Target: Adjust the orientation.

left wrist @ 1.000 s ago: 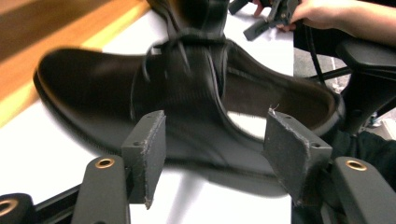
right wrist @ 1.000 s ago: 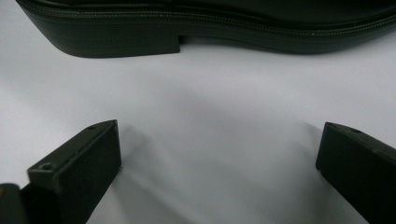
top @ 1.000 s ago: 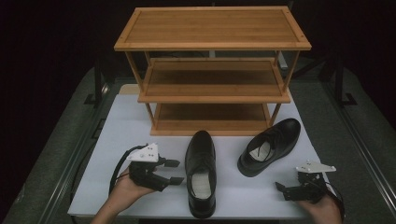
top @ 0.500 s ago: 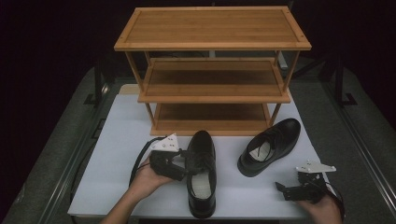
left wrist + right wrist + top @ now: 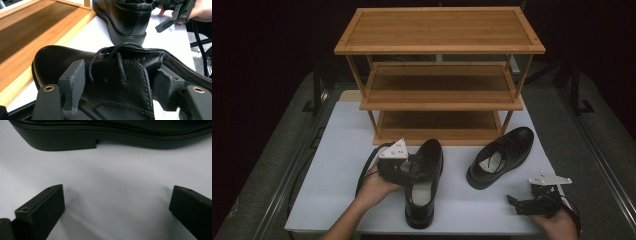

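The three-tier wooden rack [image 5: 439, 75] stood at the back of the white table [image 5: 337, 150] with all its shelves bare, and two black shoes sat in front of it. The left claw [image 5: 414, 167] straddled the laced tongue of the near shoe [image 5: 424, 185], jaws spread to either side, contact undetermined. The right claw [image 5: 517, 204] rested wide open, holding nothing, its own view facing the far shoe's [image 5: 502, 156] sole and heel.

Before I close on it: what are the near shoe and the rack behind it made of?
Near shoe: looks like smooth black leather, semi-gloss, with stitched seams and thin cord laces; the sole looks like matte rubber, though I can't be sure. Rack: light wood or bamboo, going by the fine lengthwise grain and satin sheen.
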A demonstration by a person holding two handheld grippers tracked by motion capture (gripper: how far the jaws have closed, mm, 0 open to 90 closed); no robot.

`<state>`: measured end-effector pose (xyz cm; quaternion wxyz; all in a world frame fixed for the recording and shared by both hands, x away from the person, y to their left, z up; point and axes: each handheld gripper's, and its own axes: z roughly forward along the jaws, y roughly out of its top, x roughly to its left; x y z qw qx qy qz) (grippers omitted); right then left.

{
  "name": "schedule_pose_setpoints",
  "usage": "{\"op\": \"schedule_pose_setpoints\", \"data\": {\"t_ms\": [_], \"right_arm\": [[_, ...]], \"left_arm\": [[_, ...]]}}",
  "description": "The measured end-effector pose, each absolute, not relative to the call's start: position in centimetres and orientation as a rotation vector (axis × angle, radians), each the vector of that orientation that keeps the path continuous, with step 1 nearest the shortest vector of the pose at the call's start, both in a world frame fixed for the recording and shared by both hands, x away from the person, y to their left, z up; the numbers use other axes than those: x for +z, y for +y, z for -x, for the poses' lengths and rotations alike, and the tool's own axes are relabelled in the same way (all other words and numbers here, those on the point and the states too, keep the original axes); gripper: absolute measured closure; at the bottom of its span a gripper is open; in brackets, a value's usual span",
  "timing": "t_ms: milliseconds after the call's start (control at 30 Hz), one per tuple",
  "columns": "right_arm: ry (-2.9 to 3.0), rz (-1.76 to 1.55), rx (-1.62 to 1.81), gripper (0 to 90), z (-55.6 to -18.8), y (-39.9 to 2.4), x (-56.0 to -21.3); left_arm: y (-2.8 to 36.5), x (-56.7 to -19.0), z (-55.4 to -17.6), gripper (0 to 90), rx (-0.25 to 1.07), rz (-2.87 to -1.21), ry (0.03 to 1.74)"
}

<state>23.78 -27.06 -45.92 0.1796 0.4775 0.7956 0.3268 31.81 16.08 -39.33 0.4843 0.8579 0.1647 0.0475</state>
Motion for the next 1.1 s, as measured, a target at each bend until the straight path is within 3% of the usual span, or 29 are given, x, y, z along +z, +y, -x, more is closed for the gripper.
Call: {"op": "schedule_pose_setpoints", "data": {"t_ms": [367, 633, 1100], "right_arm": [[2.248, -1.35, 0.924, 0.0, -23.8, -27.1, -45.9], [2.249, -1.35, 0.927, 0.0, -23.8, -27.1, -45.9], [2.249, -1.35, 0.927, 0.0, -23.8, -27.1, -45.9]], "left_arm": [[14.9, -39.6, -32.5, 32.6, 0.173, -2.077, 0.428], [16.1, -39.5, -32.3, 30.6, 0.111, -2.053, 0.454], [20.3, -38.3, -30.6, 15.7, 0.132, -2.091, 0.499]]}}
